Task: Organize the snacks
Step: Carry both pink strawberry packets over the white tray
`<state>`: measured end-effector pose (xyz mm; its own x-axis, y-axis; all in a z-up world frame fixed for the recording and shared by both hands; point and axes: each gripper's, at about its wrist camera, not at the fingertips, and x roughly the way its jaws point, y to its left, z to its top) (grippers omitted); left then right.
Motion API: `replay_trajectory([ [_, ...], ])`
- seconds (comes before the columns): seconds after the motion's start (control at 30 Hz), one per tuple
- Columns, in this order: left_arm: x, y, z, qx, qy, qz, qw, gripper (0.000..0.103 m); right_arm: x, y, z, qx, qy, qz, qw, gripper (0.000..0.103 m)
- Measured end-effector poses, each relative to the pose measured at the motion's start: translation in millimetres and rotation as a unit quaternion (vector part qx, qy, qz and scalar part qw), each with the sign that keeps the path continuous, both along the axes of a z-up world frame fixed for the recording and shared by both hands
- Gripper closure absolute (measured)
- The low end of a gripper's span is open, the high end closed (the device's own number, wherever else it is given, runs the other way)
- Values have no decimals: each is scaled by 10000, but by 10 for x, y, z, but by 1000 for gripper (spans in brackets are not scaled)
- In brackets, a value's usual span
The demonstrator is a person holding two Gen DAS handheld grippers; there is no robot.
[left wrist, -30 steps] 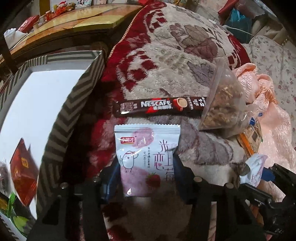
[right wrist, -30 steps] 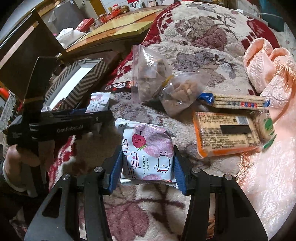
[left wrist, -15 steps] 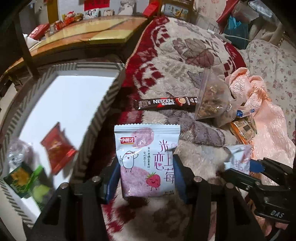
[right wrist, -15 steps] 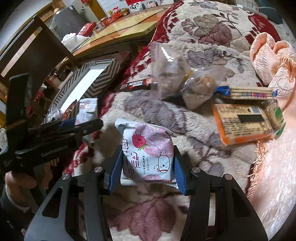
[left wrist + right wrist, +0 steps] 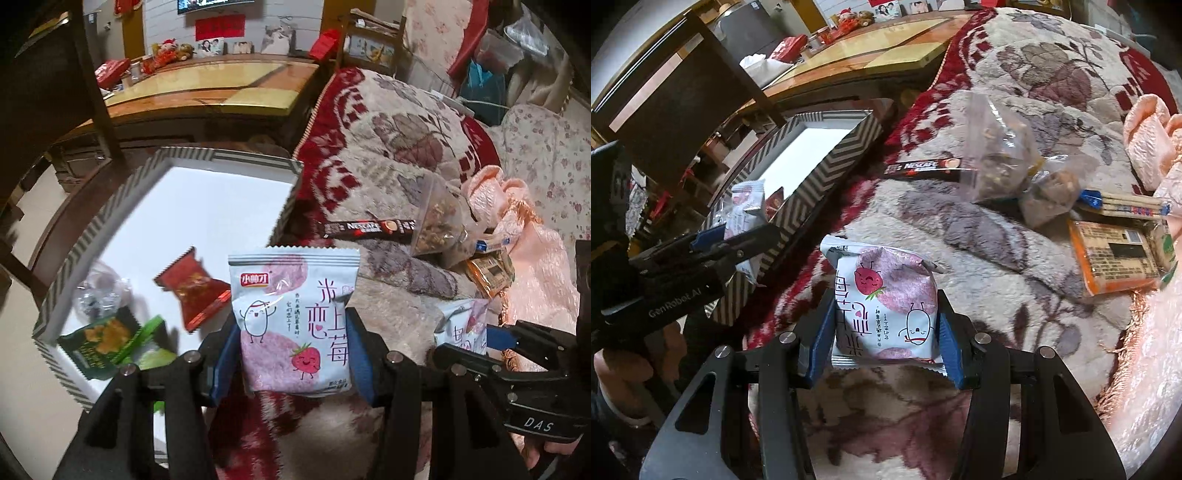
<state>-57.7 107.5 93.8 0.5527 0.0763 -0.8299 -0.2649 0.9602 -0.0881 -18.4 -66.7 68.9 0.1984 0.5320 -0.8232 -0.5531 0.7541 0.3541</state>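
Pinching one strawberry packet [image 5: 293, 325] each, the left gripper [image 5: 291, 354] hangs by the box [image 5: 110, 221] and the right gripper [image 5: 884, 341] over the blanket [image 5: 1015, 258]. Light, puffy, slick film, probably crushable; side-edge grips suit.

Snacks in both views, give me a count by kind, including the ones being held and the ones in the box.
Strawberry packets, held: 2
Red packet in box: 1
Green packets in box: 2
Clear wrapped item in box: 1
Nescafe stick: 1
Clear bags: 2
Wafer pack: 1
Orange pack: 1
Total: 11
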Motion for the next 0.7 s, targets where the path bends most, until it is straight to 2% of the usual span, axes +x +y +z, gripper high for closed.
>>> replay_trajectory([
  [0.7, -319, 641, 23, -14, -89, 805, 9967, 47, -159, 619, 172, -7, -163, 624, 9979, 53],
])
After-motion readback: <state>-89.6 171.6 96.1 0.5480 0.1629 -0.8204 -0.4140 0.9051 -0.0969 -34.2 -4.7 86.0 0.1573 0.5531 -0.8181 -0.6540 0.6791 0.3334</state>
